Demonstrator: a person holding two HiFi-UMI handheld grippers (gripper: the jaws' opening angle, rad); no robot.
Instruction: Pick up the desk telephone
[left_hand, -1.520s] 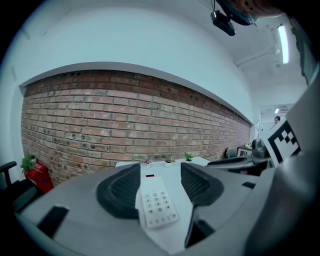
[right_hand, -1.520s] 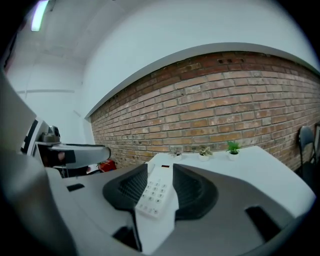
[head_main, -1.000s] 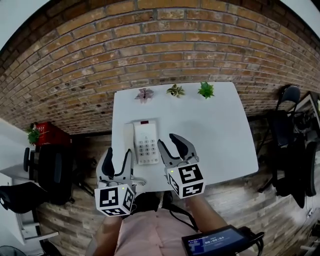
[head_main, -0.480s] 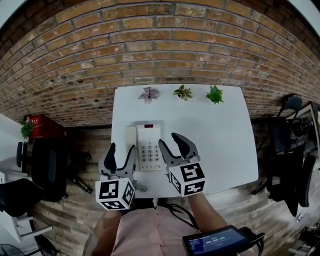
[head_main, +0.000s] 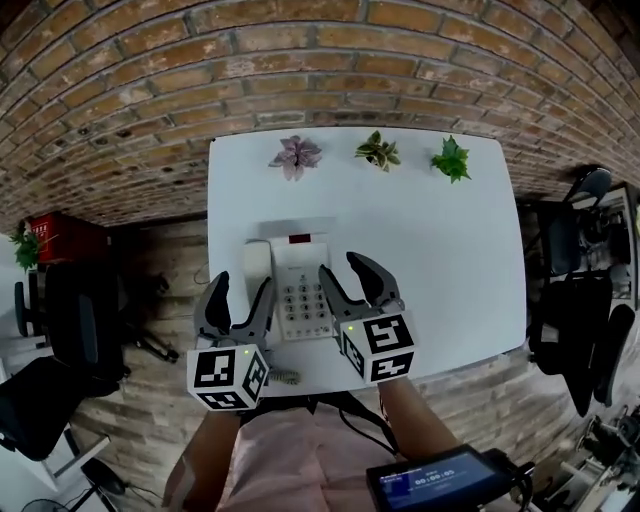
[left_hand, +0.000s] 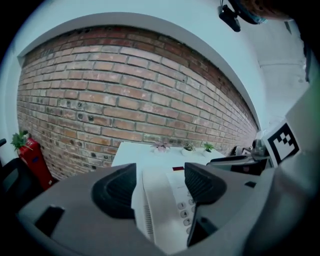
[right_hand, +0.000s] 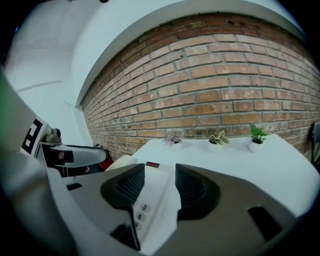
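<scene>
Presently the white desk telephone (head_main: 297, 285) is seen lying on the white table (head_main: 440, 260), near its front edge. Its handset side is framed by the opening jaws of the left gripper (head_main: 241, 290), and its keypad side by the parted jaws of the right gripper (head_main: 343, 270). Nothing appears to be gripped.

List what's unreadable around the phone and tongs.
- Head view: desk telephone's near end, behind left tongs (jaws opening, handset between them, ungripped) and right tongs.
- Head view: keypad digits too small.
- Left gripper view: handset's left side behind a jaw.
- Right gripper view: keypad mostly behind one jaw.
</scene>
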